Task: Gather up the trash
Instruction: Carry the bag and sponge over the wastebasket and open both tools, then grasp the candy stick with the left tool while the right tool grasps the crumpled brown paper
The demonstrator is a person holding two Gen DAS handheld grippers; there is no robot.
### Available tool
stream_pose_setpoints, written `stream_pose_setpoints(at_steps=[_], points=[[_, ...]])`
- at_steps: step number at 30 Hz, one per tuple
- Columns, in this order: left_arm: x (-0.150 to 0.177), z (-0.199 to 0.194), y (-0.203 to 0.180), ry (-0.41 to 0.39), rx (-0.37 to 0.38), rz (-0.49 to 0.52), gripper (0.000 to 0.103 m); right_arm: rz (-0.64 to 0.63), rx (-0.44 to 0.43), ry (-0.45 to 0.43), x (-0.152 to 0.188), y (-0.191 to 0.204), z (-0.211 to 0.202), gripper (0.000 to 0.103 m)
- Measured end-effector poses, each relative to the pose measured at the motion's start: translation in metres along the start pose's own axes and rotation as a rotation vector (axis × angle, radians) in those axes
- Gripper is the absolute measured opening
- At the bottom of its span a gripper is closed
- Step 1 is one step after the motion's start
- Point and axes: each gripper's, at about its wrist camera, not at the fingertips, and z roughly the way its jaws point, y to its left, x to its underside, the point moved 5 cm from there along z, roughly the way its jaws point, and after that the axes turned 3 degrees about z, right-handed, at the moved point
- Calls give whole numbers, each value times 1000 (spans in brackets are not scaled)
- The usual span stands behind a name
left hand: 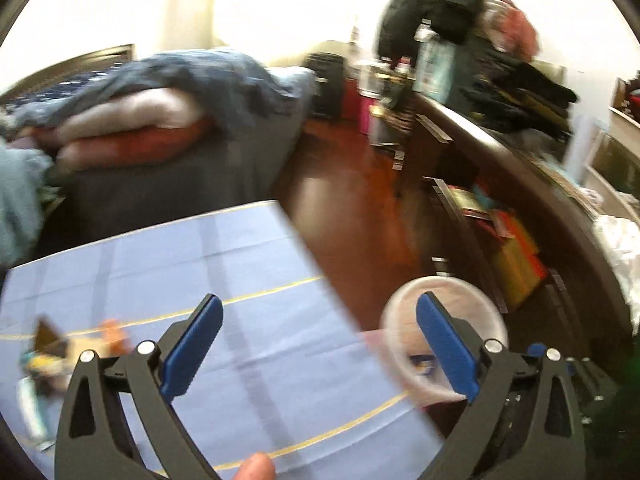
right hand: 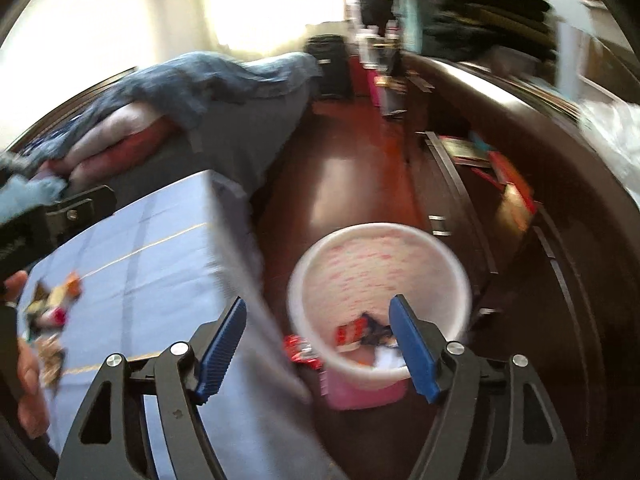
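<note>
A pink and white trash bin (right hand: 376, 276) stands on the wooden floor right of the table; wrappers (right hand: 354, 332) lie inside it. It also shows blurred in the left wrist view (left hand: 444, 312). A red wrapper (right hand: 302, 350) sits beside the bin's left rim. Several wrappers (right hand: 52, 300) lie on the blue-clothed table (right hand: 140, 264), also in the left wrist view (left hand: 56, 348). My right gripper (right hand: 320, 344) is open and empty above the table edge and bin. My left gripper (left hand: 320, 344) is open and empty over the table's right edge.
A bed with heaped blankets (left hand: 160, 112) lies behind the table. A dark wooden dresser (right hand: 520, 184) with books and clutter runs along the right. The polished floor (right hand: 340, 176) stretches between them. The left gripper's body (right hand: 60, 216) shows at left.
</note>
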Motion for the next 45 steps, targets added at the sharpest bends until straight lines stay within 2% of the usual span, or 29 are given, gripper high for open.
stream_pose_setpoints(at_steps=[3,9,14,20,26,29,33,38,45], points=[[12,-16,39,8,-94,-29,98,-66,-61,6,8,39,-8,74],[49,-42,140,46,-267,-150,98,-165,-153,27,23,101,-19,75],[67,-33,203,96,-348,-197,98,-234,-198,36,32,142,-26,75],[74,-17,242,110,-299,-203,97,-286,-222,50,42,174,-27,75],[76,0,243,133,-281,-137,81,-302,-237,74,46,196,-19,75],[77,6,245,131,-300,-95,81,-311,-242,83,47,206,-14,75],[78,8,249,120,-280,-106,81,-339,-250,93,54,221,-10,75],[80,-8,261,66,-268,-177,81,-383,-272,110,70,242,-5,75],[83,-60,286,-19,-298,-262,81,-443,-340,149,92,278,4,75]])
